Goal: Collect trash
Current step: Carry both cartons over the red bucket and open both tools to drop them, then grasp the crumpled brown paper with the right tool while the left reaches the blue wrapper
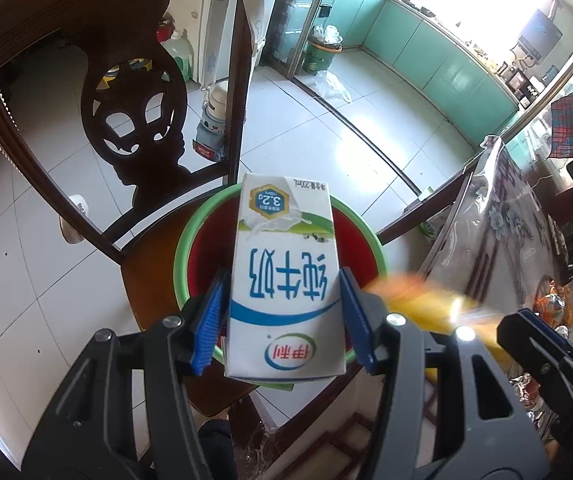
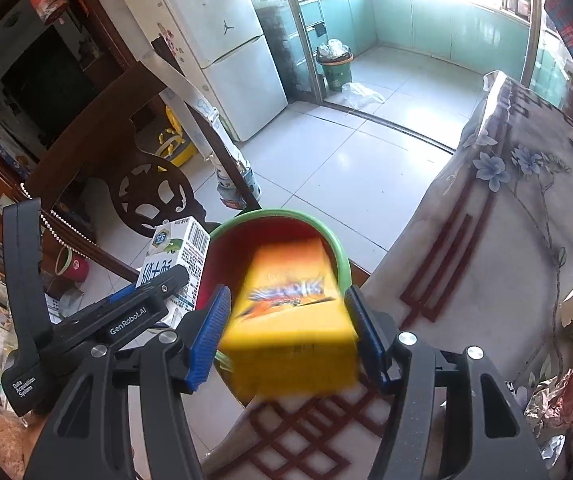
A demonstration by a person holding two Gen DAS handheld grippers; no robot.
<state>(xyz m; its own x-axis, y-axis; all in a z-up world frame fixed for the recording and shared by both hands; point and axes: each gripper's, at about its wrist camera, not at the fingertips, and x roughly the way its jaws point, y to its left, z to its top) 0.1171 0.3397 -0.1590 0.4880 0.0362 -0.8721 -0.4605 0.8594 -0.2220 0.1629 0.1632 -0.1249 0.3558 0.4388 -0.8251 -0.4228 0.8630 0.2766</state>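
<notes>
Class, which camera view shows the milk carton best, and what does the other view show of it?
The left wrist view: the milk carton fills the centre between the left gripper fingers, front face sharp, above the red bin. The right wrist view shows only its barcode side, partly hidden behind the left gripper.

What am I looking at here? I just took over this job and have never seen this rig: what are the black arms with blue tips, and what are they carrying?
No robot here: a person holds a hand gripper in each hand, with a camera on each looking along its two blue-padded fingers.

The left camera shows the left gripper with a white milk carton between its fingers, above a red bin with a green rim that stands on a wooden chair.

The right camera shows the right gripper with a blurred yellow box between its fingers, over the same bin. More wrappers lie on the flowered tablecloth to the right.
</notes>
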